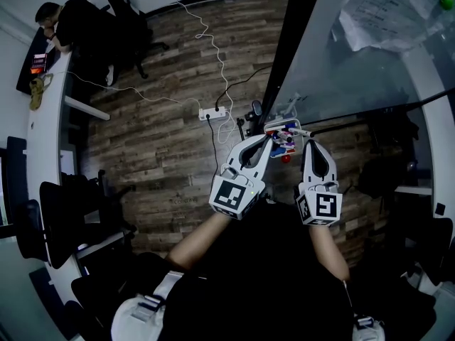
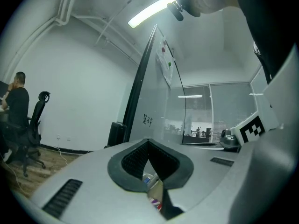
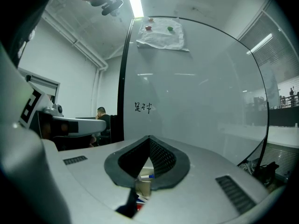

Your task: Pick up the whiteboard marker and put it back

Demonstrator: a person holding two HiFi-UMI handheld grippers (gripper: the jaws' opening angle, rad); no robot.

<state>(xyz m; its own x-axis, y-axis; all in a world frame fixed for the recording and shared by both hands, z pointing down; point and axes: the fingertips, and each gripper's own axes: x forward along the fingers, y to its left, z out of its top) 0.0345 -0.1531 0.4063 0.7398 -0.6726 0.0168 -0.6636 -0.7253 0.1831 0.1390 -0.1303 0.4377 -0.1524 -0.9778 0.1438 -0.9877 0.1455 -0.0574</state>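
A small marker tray (image 1: 283,135) hangs on the glass whiteboard (image 1: 355,69), holding several whiteboard markers (image 1: 286,141) with blue and red parts. My left gripper (image 1: 268,140) points at the tray's left end, jaw tips pressed together, nothing between them. Just right of the tray, my right gripper (image 1: 308,143) is shut too and holds nothing. In the left gripper view the markers (image 2: 152,185) show through the gap below the left gripper's (image 2: 148,142) tips. The right gripper view shows a blue-capped marker (image 3: 145,176) under the right gripper's (image 3: 149,138) tips.
The whiteboard's black frame (image 1: 284,55) runs up the middle. Papers (image 1: 387,9) are pinned at the board's top. A power strip (image 1: 212,112) and cables lie on the wood floor. A person (image 1: 67,23) sits at a desk (image 1: 43,126) far left, near office chairs.
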